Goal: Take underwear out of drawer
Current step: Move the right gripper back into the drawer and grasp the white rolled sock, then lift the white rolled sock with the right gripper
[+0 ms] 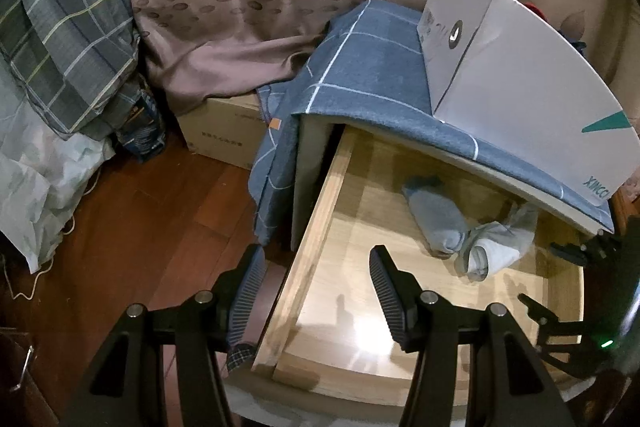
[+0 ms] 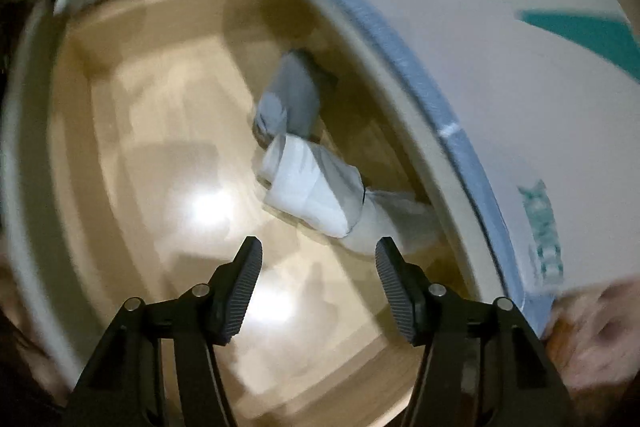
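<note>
The wooden drawer (image 1: 316,227) is pulled open, and its floor also shows in the blurred right wrist view (image 2: 120,147). Two rolled pieces of underwear lie inside near the back right: a blue-grey roll (image 1: 436,215) (image 2: 290,95) and a whitish roll (image 1: 494,247) (image 2: 316,187). My left gripper (image 1: 318,259) is open and empty, straddling the drawer's left wall. My right gripper (image 2: 318,249) is open and empty, low over the drawer floor just in front of the whitish roll; it also shows at the right edge of the left wrist view (image 1: 540,277).
A blue checked cloth (image 1: 372,67) covers the cabinet top, with a white cardboard box (image 1: 520,87) on it. A cardboard box (image 1: 224,135), plaid bedding (image 1: 68,39) and a curtain (image 1: 240,7) stand on the red wooden floor (image 1: 160,227) to the left.
</note>
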